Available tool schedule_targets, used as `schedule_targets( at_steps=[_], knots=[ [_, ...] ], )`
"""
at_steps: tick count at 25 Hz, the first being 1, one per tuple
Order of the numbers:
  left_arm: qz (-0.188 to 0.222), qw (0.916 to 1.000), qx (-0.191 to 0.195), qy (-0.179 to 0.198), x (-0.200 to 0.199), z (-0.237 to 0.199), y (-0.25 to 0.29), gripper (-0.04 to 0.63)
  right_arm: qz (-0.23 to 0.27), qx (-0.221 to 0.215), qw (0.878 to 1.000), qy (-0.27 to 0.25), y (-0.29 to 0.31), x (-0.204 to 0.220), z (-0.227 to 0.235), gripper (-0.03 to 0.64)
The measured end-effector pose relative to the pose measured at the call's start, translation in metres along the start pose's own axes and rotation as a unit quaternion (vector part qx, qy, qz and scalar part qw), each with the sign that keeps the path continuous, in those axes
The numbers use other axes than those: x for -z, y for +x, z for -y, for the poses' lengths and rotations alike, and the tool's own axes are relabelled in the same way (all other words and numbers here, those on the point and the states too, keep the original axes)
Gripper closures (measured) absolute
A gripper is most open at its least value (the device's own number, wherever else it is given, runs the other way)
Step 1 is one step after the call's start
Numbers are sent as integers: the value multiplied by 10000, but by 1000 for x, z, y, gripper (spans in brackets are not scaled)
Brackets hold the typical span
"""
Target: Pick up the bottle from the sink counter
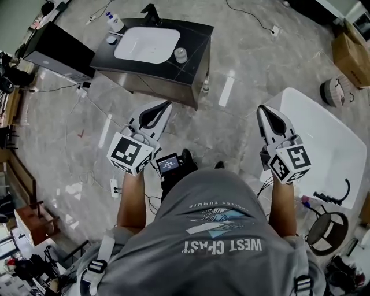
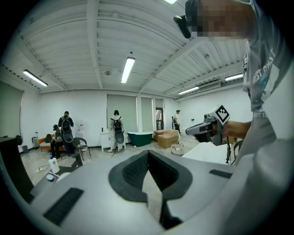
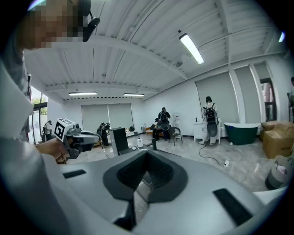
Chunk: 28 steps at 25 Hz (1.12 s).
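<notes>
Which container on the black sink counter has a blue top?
The white bottle at the far left corner; the left jar and the right jar are low, without blue.

Dark tabletop [image 1: 196,36] standing on a grey marble floor [image 1: 231,115]. White basin [image 1: 147,45] sunk mid-top. Black faucet [image 1: 152,11] at the far edge. Bottle [image 1: 115,22] upright at the far-left corner, with a small round container [image 1: 111,40] just beside it. Pale jar [image 1: 180,55] right of the basin.

From my head, the bottle [image 1: 114,22] on the sink counter [image 1: 195,38] showed too small to read; an edge cut off the cardboard box [image 1: 351,53].
</notes>
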<state>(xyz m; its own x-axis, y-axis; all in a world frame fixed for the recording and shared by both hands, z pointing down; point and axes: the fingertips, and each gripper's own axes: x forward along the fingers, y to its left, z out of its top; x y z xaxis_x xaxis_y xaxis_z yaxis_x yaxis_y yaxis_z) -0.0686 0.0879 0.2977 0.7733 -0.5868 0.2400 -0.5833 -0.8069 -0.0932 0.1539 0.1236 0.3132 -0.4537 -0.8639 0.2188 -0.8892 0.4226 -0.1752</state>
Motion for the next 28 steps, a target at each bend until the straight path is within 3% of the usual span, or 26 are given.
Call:
schedule_targets(
  at_steps=[16, 22, 28],
  knots=[
    [105, 9959, 895, -10, 21, -72, 23, 592, 17, 778, 9970, -54, 50, -16, -26, 620],
    [53, 9968, 793, -129, 24, -82, 34, 592, -82, 731, 9973, -21, 63, -17, -10, 620],
    [-64, 9989, 389, -234, 26, -99, 48, 592, -93, 309, 9995, -42, 100, -25, 12, 620]
  ],
)
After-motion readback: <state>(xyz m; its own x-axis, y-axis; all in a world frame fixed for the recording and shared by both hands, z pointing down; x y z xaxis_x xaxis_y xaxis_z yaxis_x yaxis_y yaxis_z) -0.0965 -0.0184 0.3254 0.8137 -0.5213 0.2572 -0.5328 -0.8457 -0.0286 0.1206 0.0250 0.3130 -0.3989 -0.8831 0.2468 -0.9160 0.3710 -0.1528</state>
